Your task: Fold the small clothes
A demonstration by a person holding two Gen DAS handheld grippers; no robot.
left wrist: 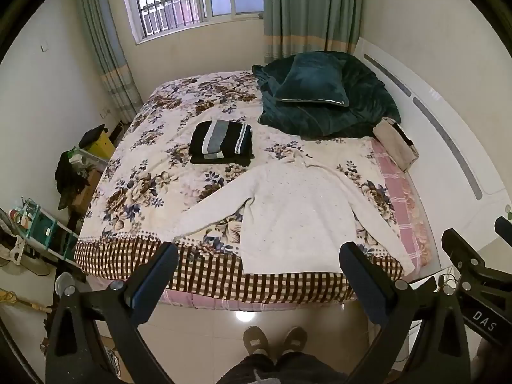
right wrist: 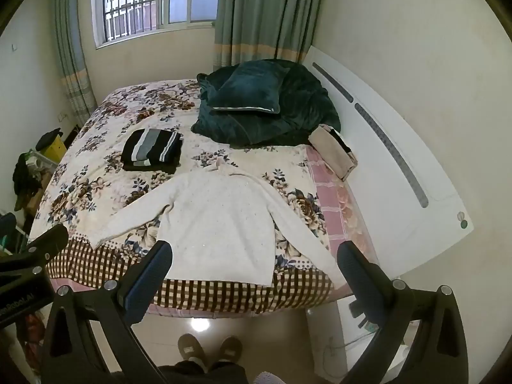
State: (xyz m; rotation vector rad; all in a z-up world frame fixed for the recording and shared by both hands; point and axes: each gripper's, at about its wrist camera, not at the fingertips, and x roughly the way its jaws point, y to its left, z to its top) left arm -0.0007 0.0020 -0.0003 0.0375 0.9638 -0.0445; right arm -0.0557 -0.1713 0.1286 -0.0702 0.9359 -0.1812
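— While the left tongs (left wrist: 257, 283) are held spread and empty above the floor, the white sweater (left wrist: 297, 214) is seen flat on the bed (left wrist: 134, 256).

— Right tongs (right wrist: 254, 280) are likewise spread; the sweater's hem, lying at the edge, could be dragged off.

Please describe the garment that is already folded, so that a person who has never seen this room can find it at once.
Start at the large bed with the floral cover. Behind the white knitted sweater that lies spread flat near the bed's front edge sits a folded black garment with grey and white stripes, left of the dark teal plush blanket. It is the only compact, striped bundle on the bed.
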